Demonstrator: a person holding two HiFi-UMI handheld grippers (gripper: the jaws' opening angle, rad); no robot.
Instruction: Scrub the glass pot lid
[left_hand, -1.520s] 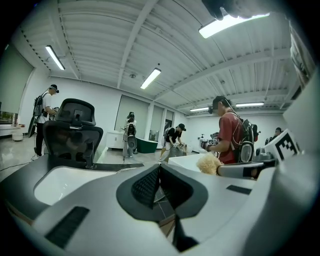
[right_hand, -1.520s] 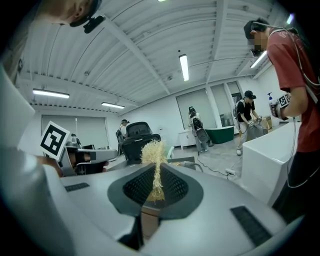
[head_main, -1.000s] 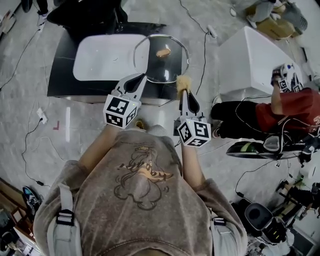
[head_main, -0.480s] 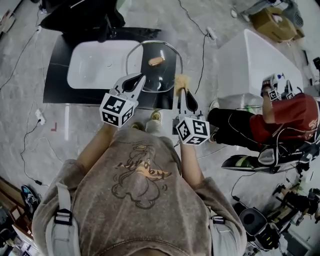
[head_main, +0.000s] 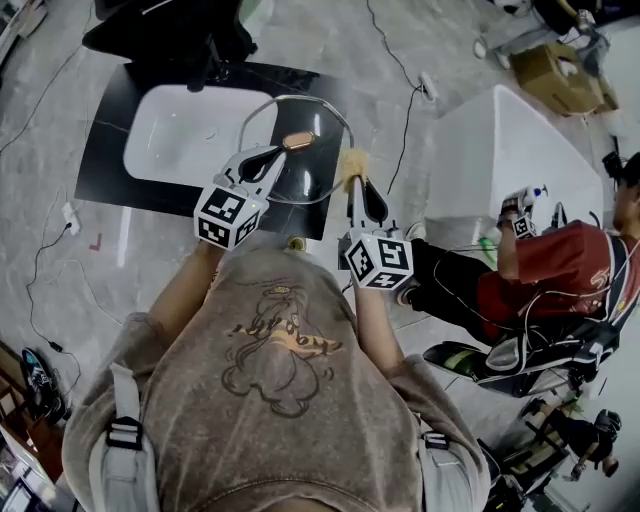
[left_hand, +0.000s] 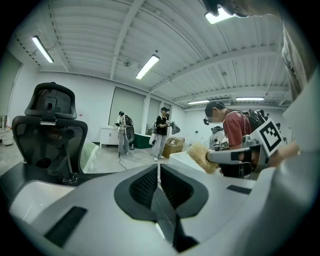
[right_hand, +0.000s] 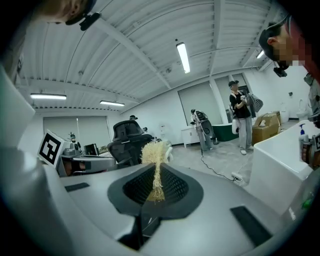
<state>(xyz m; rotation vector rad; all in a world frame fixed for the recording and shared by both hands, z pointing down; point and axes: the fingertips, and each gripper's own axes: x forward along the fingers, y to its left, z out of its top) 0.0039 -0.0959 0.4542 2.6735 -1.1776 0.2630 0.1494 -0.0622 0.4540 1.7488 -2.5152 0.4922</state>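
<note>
I read this as a big open lab or data-collection hall, not a home. Ribbed metal ceiling (left_hand: 90, 35) with long strip lights (left_hand: 147, 67). Grey stone-look floor (head_main: 50, 110) with loose cables (head_main: 406, 120) and a power strip (head_main: 428, 85). There's a black office chair (left_hand: 50, 127) and a cardboard box (head_main: 558, 65). A white basin (head_main: 180, 135) sits in a black tabletop (head_main: 103, 170) standing free on the floor. Other people are around: one in a red shirt (head_main: 560, 275) holding a marker cube (head_main: 523, 226), more standing at the back (left_hand: 161, 131).
</note>
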